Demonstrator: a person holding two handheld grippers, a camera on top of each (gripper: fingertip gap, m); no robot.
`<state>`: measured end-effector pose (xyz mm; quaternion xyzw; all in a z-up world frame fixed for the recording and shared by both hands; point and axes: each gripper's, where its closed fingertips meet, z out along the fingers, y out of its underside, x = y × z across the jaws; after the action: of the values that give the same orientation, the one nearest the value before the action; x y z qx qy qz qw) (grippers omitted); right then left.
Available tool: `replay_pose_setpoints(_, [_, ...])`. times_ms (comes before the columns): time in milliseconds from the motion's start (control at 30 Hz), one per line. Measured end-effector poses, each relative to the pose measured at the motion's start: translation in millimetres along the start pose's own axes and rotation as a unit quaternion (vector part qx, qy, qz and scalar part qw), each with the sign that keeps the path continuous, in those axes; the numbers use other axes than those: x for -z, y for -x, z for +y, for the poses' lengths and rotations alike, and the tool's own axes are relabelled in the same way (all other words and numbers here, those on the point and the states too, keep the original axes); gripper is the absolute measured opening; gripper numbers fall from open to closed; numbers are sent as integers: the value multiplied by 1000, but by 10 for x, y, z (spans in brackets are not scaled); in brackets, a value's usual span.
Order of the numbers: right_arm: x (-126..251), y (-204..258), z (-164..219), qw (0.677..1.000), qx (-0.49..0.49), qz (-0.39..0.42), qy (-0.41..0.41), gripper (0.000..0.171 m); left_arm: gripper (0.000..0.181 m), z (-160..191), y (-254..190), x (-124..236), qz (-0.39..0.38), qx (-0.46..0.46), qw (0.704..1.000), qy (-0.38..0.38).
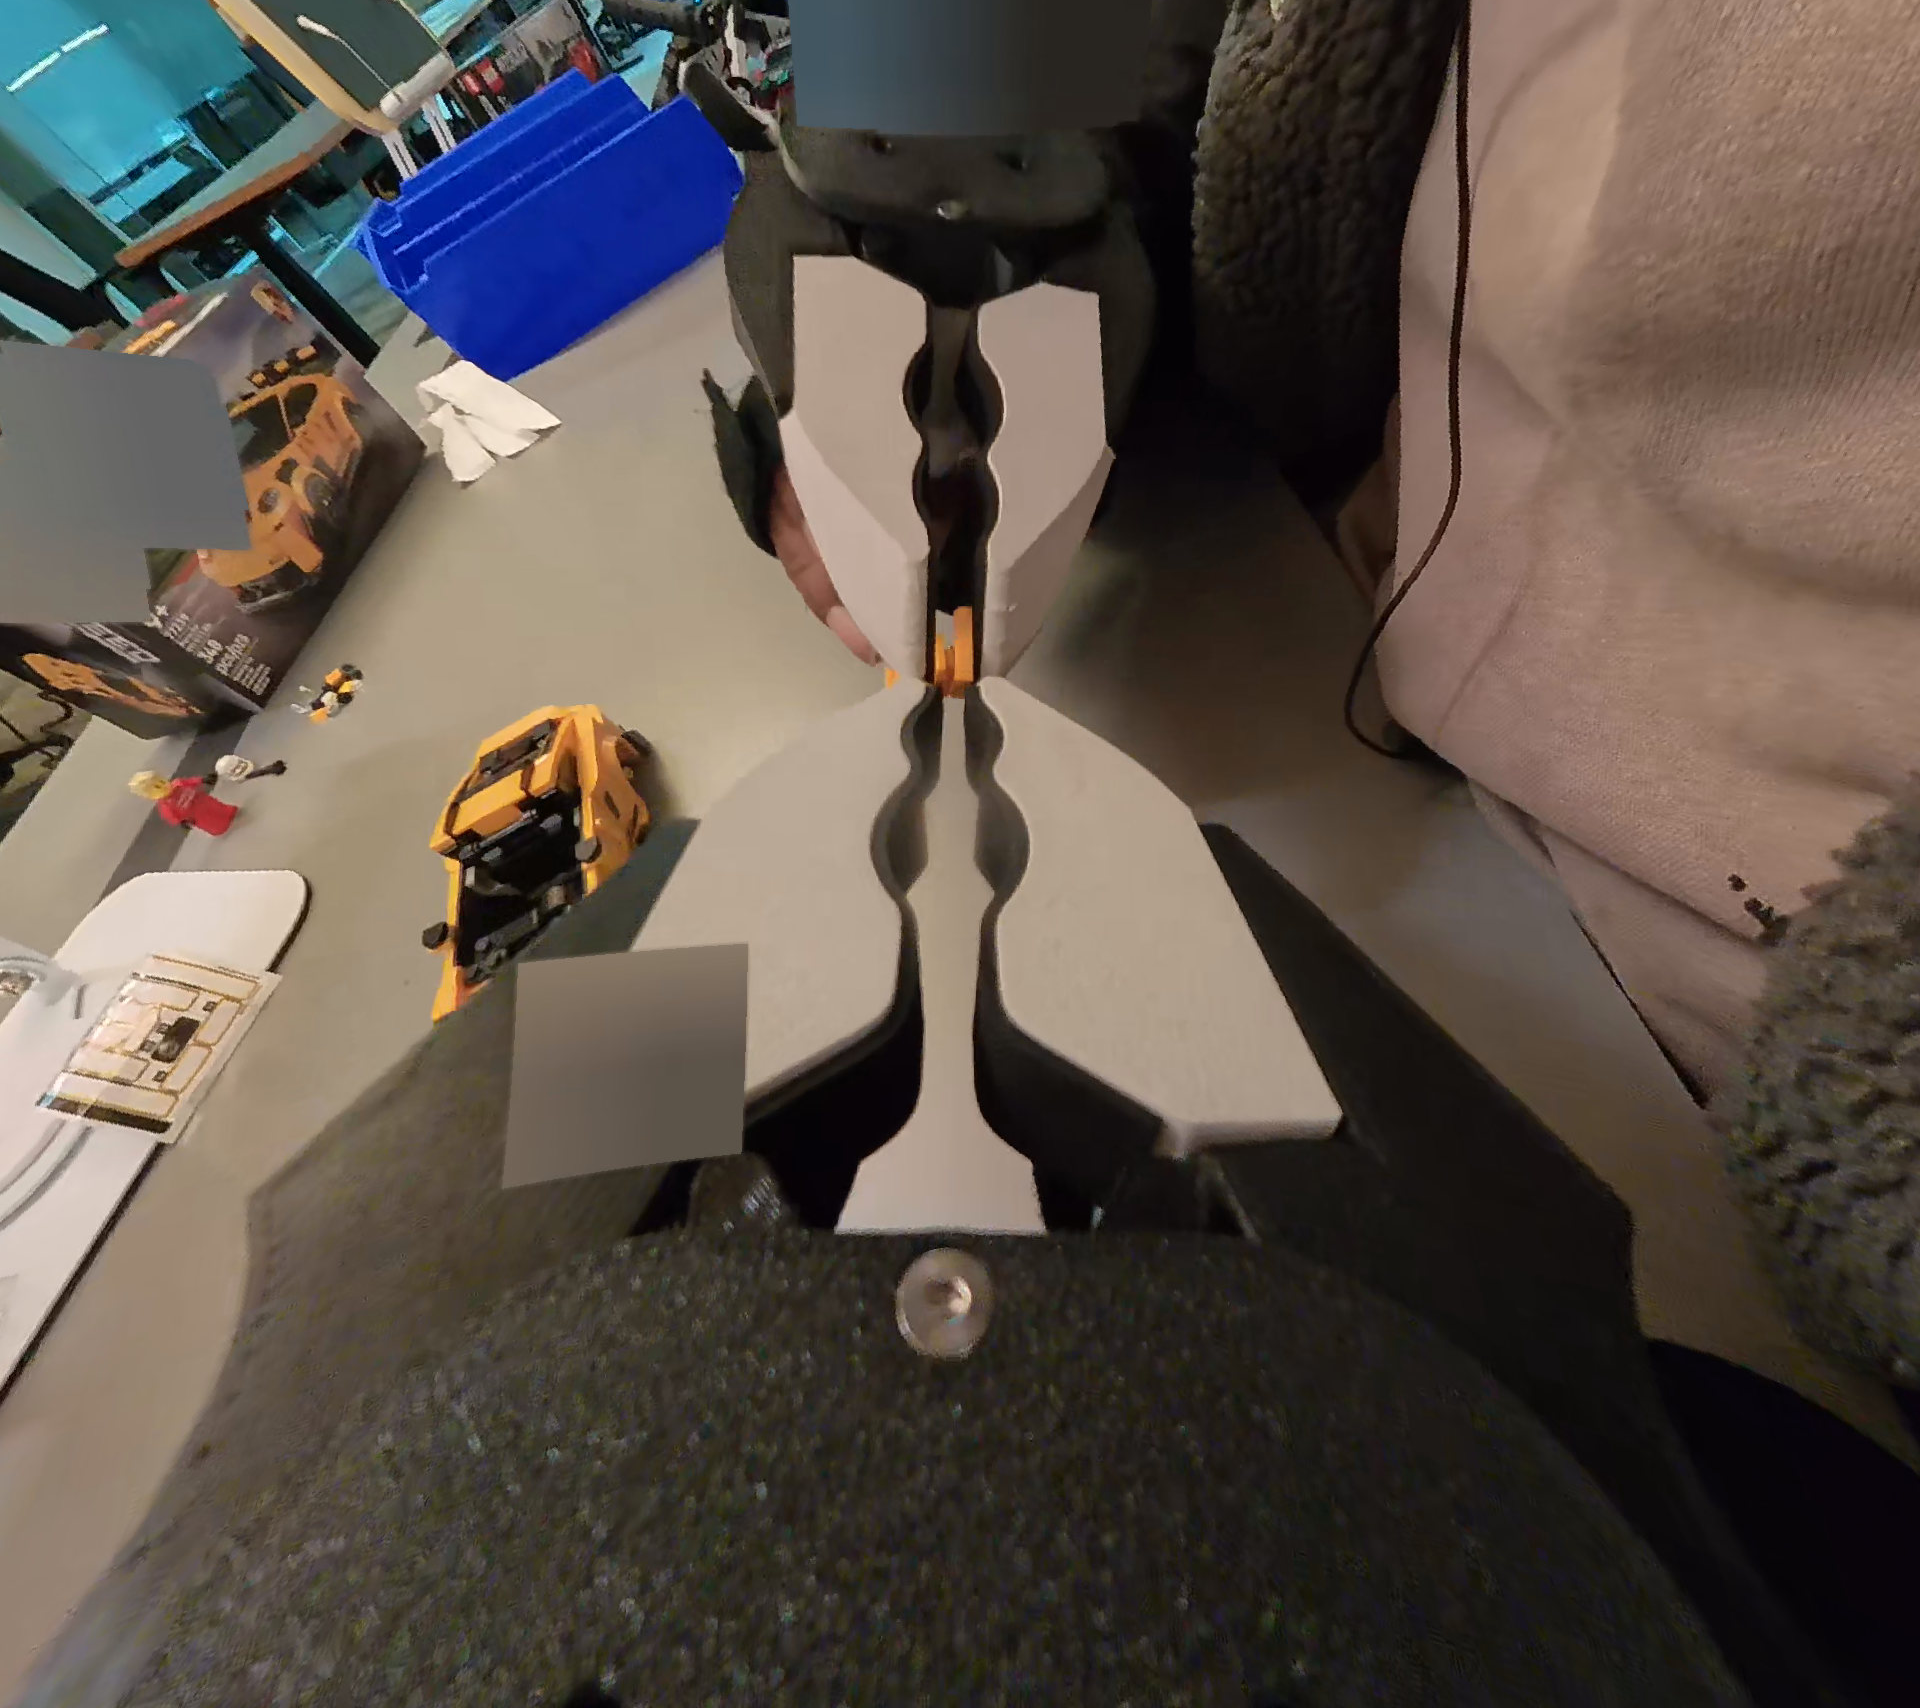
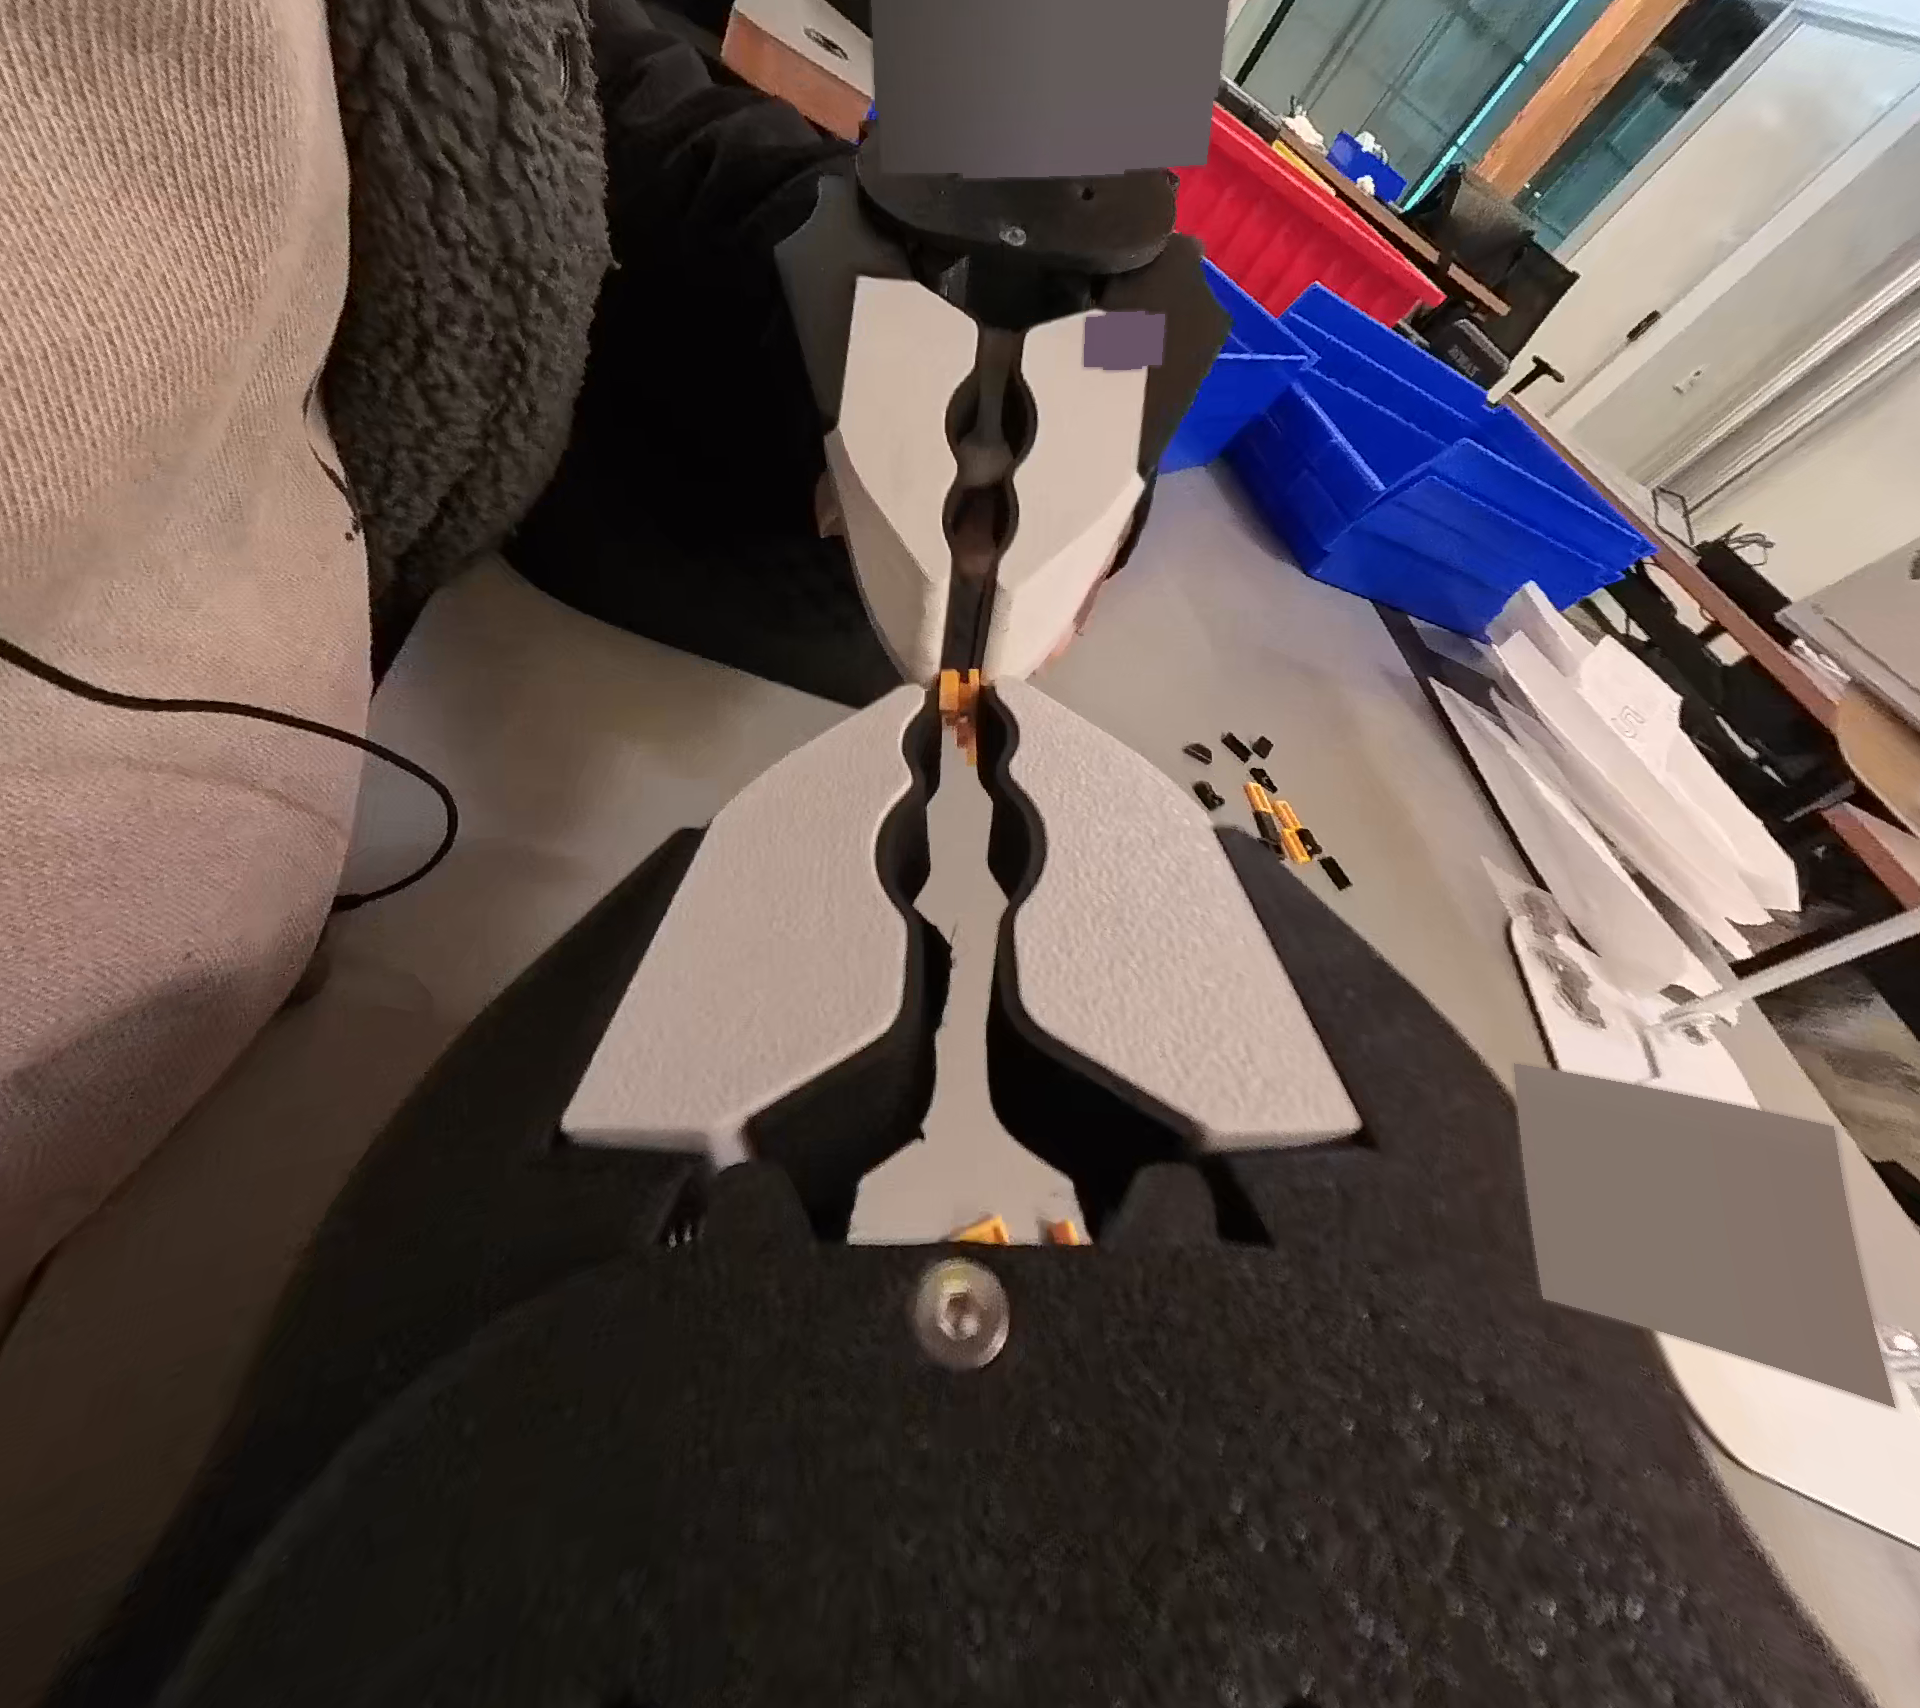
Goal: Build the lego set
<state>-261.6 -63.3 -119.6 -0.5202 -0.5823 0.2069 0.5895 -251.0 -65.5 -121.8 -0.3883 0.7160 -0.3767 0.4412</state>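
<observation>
My two grippers meet tip to tip above the grey table (image 1: 582, 546). A small orange Lego piece (image 1: 954, 650) is pinched where the tips meet; it also shows in the right wrist view (image 2: 956, 690). My left gripper (image 1: 943, 694) is shut, with its tips against the piece's near end. My right gripper (image 2: 958, 708) is shut on the piece, and orange bits show between its fingers. The right gripper (image 1: 951, 656) faces me in the left wrist view, and the left gripper (image 2: 961, 671) faces me in the right wrist view. A partly built orange and black car (image 1: 540, 837) lies on the table to the left.
The set's box (image 1: 260, 515), a minifigure (image 1: 187, 801), a small parts cluster (image 1: 335, 692), a sticker sheet (image 1: 156, 1045) and blue bins (image 1: 561, 235) are to the left. Loose black and orange pieces (image 2: 1273, 811), paper bags (image 2: 1621, 785) and blue bins (image 2: 1455, 495) are to the right. The person's body is close by. My two grippers' fingertips are within a few centimetres of each other.
</observation>
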Motion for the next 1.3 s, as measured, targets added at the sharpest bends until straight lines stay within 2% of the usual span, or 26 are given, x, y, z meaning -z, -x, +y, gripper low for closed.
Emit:
replay_pose_setpoints(367, [-15,-9,47,1000,9,1,25,6,2,53,27,-19,-7,45,999,1])
replay_pose_setpoints(1000, [35,-56,-43,995,-87,-38,-8,6,2,-56,51,-8,-14,83,995,-54])
replay_pose_setpoints(1167, [28,-57,-35,993,-107,-48,-9,6,10,-49,88,5,-30,75,995,-53])
replay_pose_setpoints(1300, [-2,-2,-4,991,-116,-63,-3,6,6,-92,60,3,-26,62,996,-59])
